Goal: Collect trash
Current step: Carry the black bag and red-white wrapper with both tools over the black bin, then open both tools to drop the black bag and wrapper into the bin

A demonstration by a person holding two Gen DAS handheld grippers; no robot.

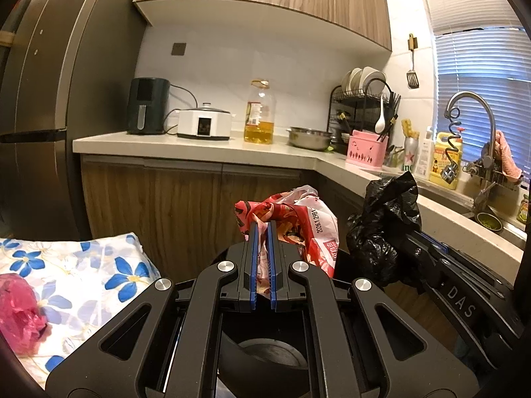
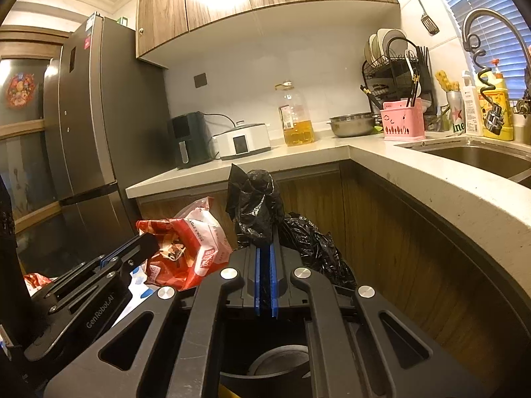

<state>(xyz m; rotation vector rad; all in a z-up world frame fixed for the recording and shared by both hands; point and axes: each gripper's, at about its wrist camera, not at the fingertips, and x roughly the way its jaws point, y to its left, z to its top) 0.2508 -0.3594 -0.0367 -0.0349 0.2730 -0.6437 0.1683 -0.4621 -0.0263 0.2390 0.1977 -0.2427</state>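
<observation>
Left gripper (image 1: 263,224) clenched on a red-and-white wrapper (image 1: 298,219), held in front of the counter (image 1: 199,147); the wrapper's lower part is hidden behind the fingers. Right gripper (image 2: 265,245) clenched on a black bag (image 2: 254,205), held beside the wrapper below the counter edge (the bag's bottom is cut off by the gripper body). A pink bag (image 1: 18,311) lies on a floral cloth (image 1: 83,265) left of the counter, partly cropped; its contents cannot be made out.

Left gripper (image 1: 262,229) jaws nearly closed, pointing slightly downward, right gripper (image 2: 264,248) beside it, likewise clamped and level
</observation>
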